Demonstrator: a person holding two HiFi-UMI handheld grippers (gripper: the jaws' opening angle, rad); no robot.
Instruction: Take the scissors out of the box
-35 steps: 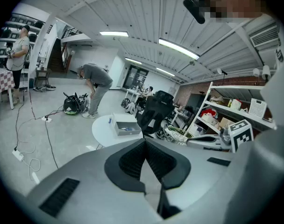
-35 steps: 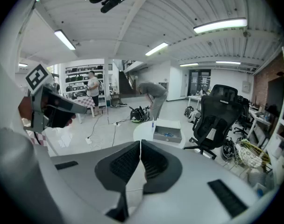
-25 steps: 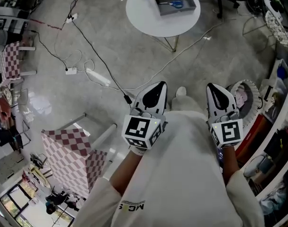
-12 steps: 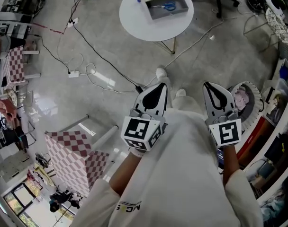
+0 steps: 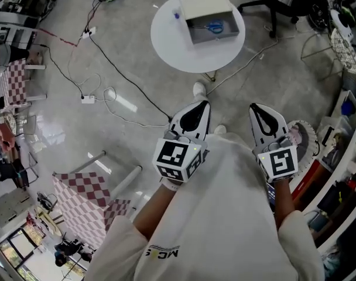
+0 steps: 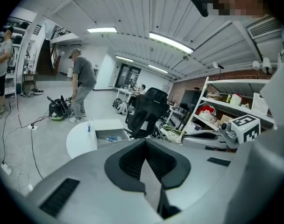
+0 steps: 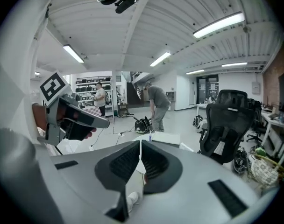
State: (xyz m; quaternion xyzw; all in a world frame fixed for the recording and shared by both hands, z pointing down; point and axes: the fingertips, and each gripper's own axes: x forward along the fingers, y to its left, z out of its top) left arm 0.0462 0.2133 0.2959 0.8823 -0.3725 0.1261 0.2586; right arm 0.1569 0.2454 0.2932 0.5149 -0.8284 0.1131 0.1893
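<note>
Scissors (image 5: 215,27): blue handles, lying flat inside the open grey box (image 5: 213,38) on the round white table (image 5: 184,54). Left gripper (image 5: 199,105) and right gripper (image 5: 257,109): jaws pressed together, nothing between them, well apart from the table. Only the gripper views show a bystander (image 6: 81,80) bent over beyond the table.

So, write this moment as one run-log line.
left tool shut, empty | right tool shut, empty | scissors in box on table | both tools short of table
</note>
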